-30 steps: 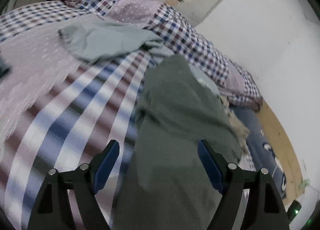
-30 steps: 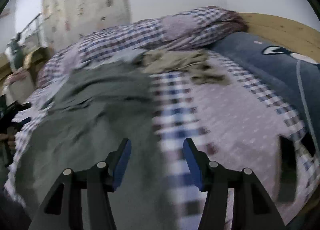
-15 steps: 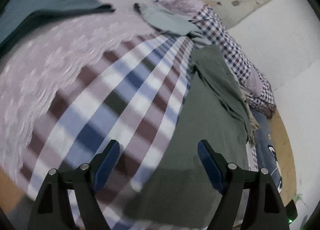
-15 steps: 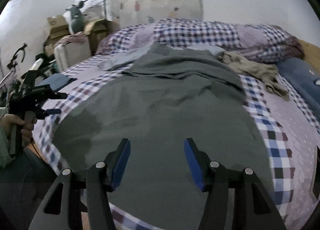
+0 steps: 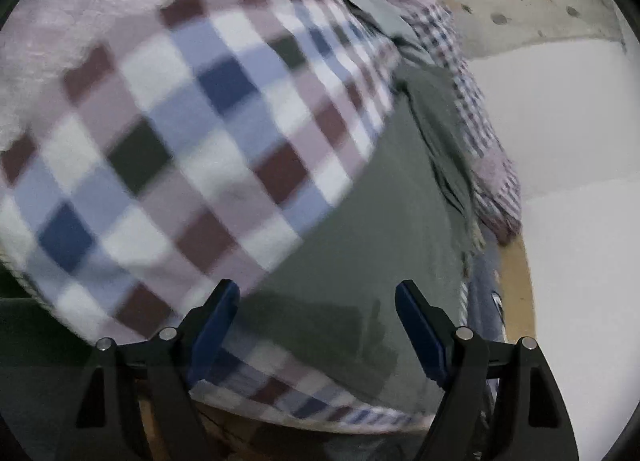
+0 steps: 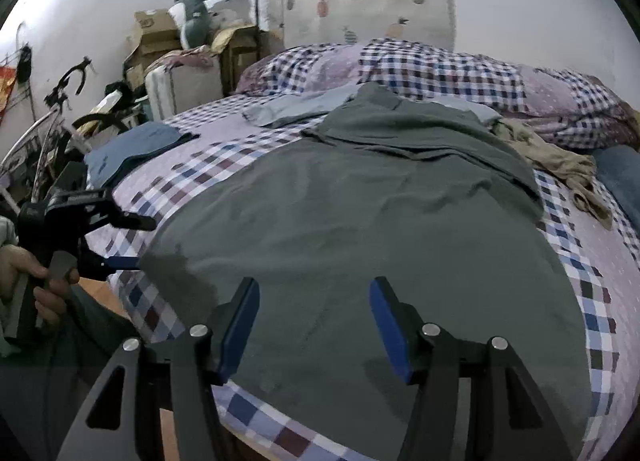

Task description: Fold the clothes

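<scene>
On the bed (image 6: 592, 301), over the checked bedsheet (image 5: 192, 149), the grey-green garment (image 6: 360, 229) is lying spread out and mostly flat, with its near hem reaching almost to the bed edge and its far part bunched into soft folds near the pillows (image 6: 440, 65). It is looking like thin, light, limp cloth: it is likely to sag and drape as soon as it is lifted, and it is not fragile. A single layer may be slipping out of smooth pads, so I am judging that the best places to take hold are the 2 near corners of the hem, each pinched through the full edge, so that the cloth is staying taut between both hands.

The right gripper (image 6: 314, 325) is hovering low over the near middle of the garment, pointing forward and downward along it. Its jaws are standing apart and nothing is between them; the blue pads are not pressing on the cloth.

The left gripper (image 5: 316, 333) is pointing down at the near left corner region of the garment, where the dark edge is meeting the bedsheet. Its jaws are wide apart and are gripping nothing. In the right wrist view the same left gripper (image 6: 120, 241) is seen from the side, held by the person's hand (image 6: 40, 281) just beside the left edge of the garment. Whether its lower finger is touching the cloth I cannot tell.

Other clothes are lying further away: a dark blue folded piece (image 6: 132, 149), a pale blue one (image 6: 300, 107) and a beige one (image 6: 560, 161).
</scene>
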Available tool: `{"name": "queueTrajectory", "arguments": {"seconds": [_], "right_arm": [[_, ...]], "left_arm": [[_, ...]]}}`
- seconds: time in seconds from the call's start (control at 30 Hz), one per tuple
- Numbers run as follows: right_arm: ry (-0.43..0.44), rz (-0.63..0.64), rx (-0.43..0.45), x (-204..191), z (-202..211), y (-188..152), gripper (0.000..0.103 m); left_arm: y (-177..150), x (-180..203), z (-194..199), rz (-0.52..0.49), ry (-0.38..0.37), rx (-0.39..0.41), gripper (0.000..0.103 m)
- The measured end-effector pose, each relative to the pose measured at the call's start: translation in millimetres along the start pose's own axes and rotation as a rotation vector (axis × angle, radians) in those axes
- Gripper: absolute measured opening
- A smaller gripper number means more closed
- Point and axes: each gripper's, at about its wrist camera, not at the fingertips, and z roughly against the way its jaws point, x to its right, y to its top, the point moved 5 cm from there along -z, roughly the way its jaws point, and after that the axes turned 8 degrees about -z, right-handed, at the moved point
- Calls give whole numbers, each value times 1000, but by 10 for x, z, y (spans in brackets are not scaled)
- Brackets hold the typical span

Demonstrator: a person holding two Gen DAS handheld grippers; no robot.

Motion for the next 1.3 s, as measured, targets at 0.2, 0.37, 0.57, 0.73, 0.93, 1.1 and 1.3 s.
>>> {"name": "queueTrajectory", "arguments": {"seconds": [0.2, 0.37, 0.57, 0.73, 0.93, 1.1, 1.3], "right_arm": [[-15, 164, 7, -430, -167, -112, 61], [-19, 369, 26, -861, -350, -309, 61], [31, 517, 56, -1332, -518, -498, 61], [70, 591, 49, -1513, -612, -642, 62], [90, 555, 39, -1484, -670, -623, 62], [77, 555, 61, -1482, -647, -594, 62], [19, 625, 104, -1546, -631, -621, 64]], "left_arm": [[7, 215, 117, -39, -137, 54, 83], [23, 318, 169, -50, -237, 57, 83], [10, 61, 88, -2, -44, 23, 83], [-29, -78, 32, 18, 36, 8, 83], [-8, -103, 48, 18, 84, 20, 38], [-36, -54, 125, 0, 34, 32, 9], [-123, 129, 306, -11, -127, 62, 6]]}}
